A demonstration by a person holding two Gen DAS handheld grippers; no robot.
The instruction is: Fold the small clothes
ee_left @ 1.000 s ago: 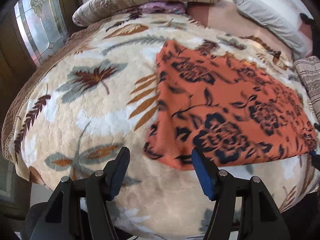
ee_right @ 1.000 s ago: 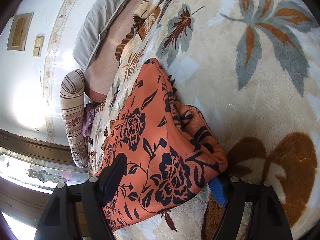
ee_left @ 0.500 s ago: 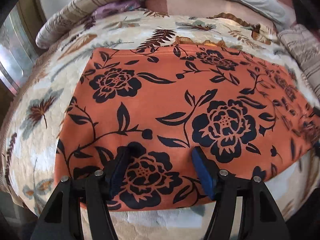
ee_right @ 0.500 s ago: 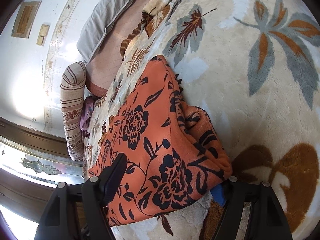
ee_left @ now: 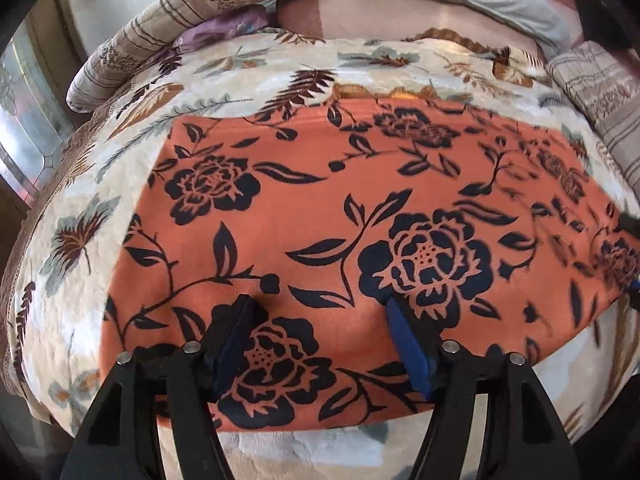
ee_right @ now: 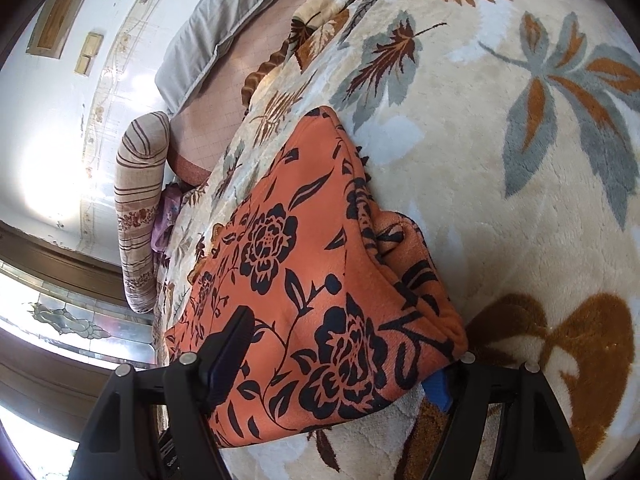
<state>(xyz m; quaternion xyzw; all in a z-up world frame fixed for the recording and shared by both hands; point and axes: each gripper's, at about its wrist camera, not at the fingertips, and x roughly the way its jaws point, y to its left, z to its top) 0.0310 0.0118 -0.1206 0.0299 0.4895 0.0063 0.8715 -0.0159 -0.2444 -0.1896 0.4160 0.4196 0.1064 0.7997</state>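
two grippers sit at the near edge of the orange flowered cloth (ee_left: 340, 216), which lies flat on the leafy blanket (ee_left: 248, 68) with its long way running from 9 to 3 o'clock. the left gripper (ee_left: 320, 344) is wide, its fingers resting over the cloth's near edge toward 12. the right gripper (ee_right: 340, 364) is wide too, one finger above and one under the thick folded end at 3. bare blanket lies past the far edge at 12, room for a fold.

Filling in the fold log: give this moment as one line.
garment: orange floral cloth flat on bed blanket | left gripper: open over near edge | right gripper: open, straddling folded corner
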